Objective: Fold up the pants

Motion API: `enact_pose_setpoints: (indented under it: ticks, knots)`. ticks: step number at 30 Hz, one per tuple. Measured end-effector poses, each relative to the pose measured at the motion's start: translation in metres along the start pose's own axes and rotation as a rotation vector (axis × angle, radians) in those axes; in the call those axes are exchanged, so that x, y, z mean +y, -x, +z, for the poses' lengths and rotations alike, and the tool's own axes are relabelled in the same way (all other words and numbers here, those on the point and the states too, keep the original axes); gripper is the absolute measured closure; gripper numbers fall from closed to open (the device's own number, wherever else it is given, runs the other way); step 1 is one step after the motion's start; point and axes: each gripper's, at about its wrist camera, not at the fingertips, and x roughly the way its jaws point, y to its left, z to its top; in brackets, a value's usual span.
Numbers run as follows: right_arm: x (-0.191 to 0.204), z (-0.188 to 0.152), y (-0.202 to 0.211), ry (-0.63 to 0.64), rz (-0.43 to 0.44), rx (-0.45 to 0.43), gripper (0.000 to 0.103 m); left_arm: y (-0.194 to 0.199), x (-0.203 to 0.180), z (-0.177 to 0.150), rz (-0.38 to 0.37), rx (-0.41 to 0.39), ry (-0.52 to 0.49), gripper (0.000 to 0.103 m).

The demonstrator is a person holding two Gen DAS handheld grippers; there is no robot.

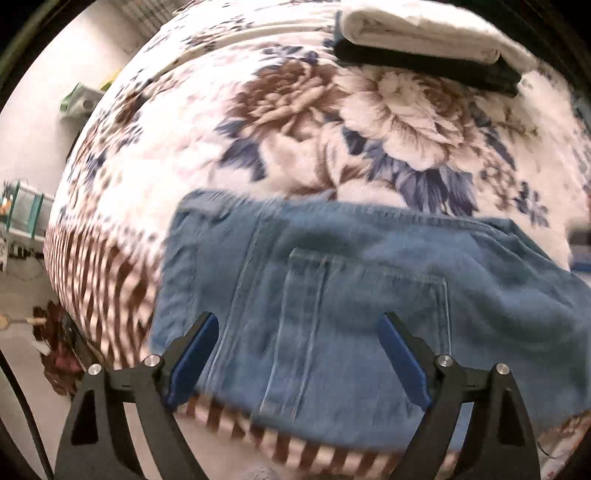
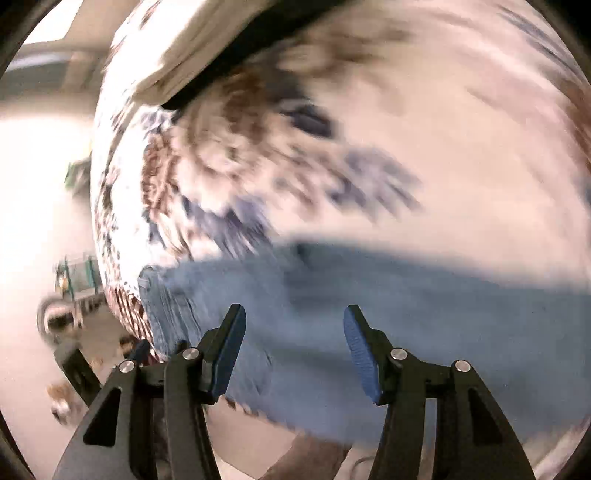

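Pants (image 1: 332, 295), blue denim, lie low in frame on the floral blanket (image 1: 295, 129); left gripper (image 1: 297, 332) and right gripper (image 2: 293, 325) fingers spread above them, holding nothing.

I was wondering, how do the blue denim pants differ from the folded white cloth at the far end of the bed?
The blue denim pants lie nearest the gripper, spread wide in a loose fold; the folded white cloth sits far off as a compact bundle. The pants rest directly on the floral blanket, while the white cloth is stacked on a folded dark garment. Both lie on the same bed.
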Motion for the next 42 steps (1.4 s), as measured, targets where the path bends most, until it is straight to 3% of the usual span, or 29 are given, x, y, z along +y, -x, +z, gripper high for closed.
enact_pose_setpoints:
  ticks: [4,6,12,13,19,20,22,27,31,33,38,42]
  knots:
    - [0.02,0.05,-0.049,0.072,-0.05,0.129,0.045,-0.028,-0.002,0.001,0.008,0.066,0.029,0.015]
    - [0.016,0.047,-0.06,0.119,-0.122,0.18,0.046,-0.047,0.007,-0.002,-0.022,0.121,0.058,0.015]
    - [0.014,0.011,-0.069,0.255,-0.083,0.346,0.049,-0.055,0.02,-0.012,-0.055,0.128,0.095,0.014]
    - [0.016,0.01,-0.069,0.275,-0.091,0.352,0.049,-0.055,0.021,-0.011,-0.052,0.132,0.095,0.014]
    - [0.036,0.034,-0.046,0.333,-0.144,0.134,0.049,-0.056,0.02,-0.009,-0.058,0.15,0.107,0.013]
    - [0.039,0.04,-0.049,0.326,-0.152,0.136,0.049,-0.055,0.02,-0.009,-0.056,0.149,0.105,0.013]
    - [0.034,0.047,-0.067,0.304,-0.143,0.222,0.049,-0.058,0.021,-0.008,-0.054,0.147,0.104,0.013]
    - [0.033,0.028,-0.092,0.374,-0.105,0.379,0.049,-0.057,0.021,-0.009,-0.057,0.149,0.107,0.013]
    - [0.021,0.04,-0.079,0.353,-0.073,0.348,0.049,-0.058,0.021,-0.009,-0.055,0.147,0.106,0.013]
    - [0.005,0.055,-0.072,0.268,-0.027,0.311,0.049,-0.059,0.02,-0.009,-0.054,0.148,0.105,0.013]
    - [-0.003,0.066,-0.085,0.157,0.177,0.355,0.047,-0.06,0.02,-0.01,-0.055,0.145,0.098,0.013]
    - [-0.038,0.071,-0.066,0.0,0.414,0.305,0.049,-0.059,0.022,-0.01,-0.066,0.149,0.1,0.013]
